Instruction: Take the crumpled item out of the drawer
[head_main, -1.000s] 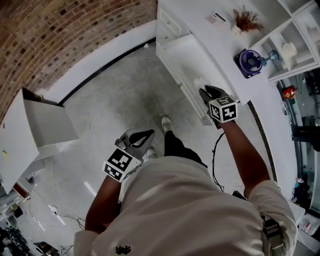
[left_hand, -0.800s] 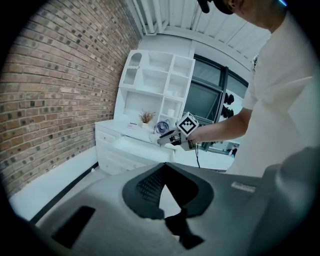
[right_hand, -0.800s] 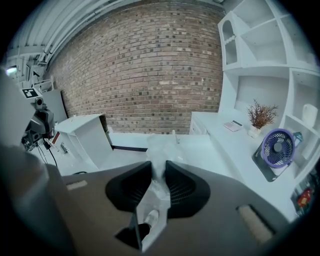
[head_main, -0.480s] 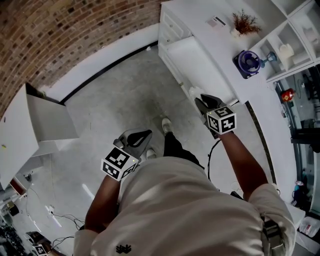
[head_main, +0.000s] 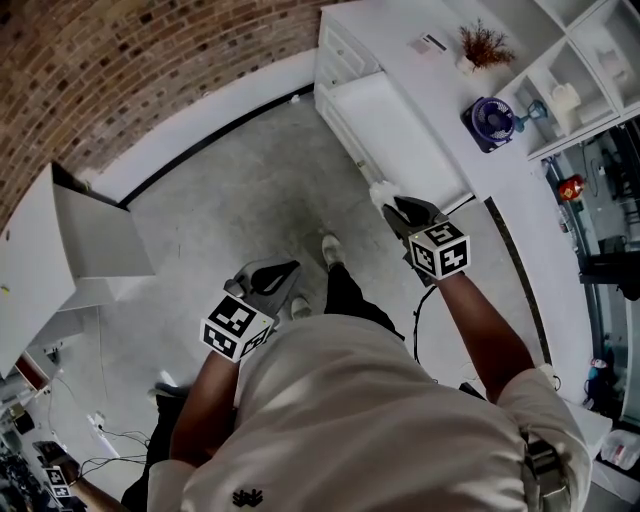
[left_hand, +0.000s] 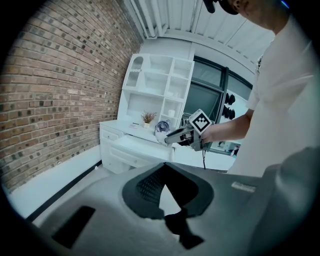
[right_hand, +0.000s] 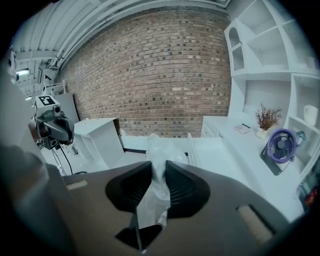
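Note:
A white crumpled item (right_hand: 159, 149) sticks up between the pads of my right gripper (right_hand: 159, 167), which is shut on it. In the head view this gripper (head_main: 395, 203) holds the item (head_main: 380, 190) just off the front of the open white drawer (head_main: 395, 125), over the grey floor. The drawer's inside looks bare. My left gripper (head_main: 293, 268) hangs lower, above the floor beside the person's leg. Its pads (left_hand: 150, 186) meet at the tips with nothing between them.
The drawer belongs to a white cabinet (head_main: 430, 75) that carries a purple fan (head_main: 493, 122), a small dried plant (head_main: 483, 42) and a shelf unit. A second white cabinet (head_main: 75, 250) stands open at the left by the brick wall. Cables lie on the floor at the lower left.
My right gripper has drawn back from over the drawer towards the person, carrying the crumpled item. The left gripper has shifted slightly.

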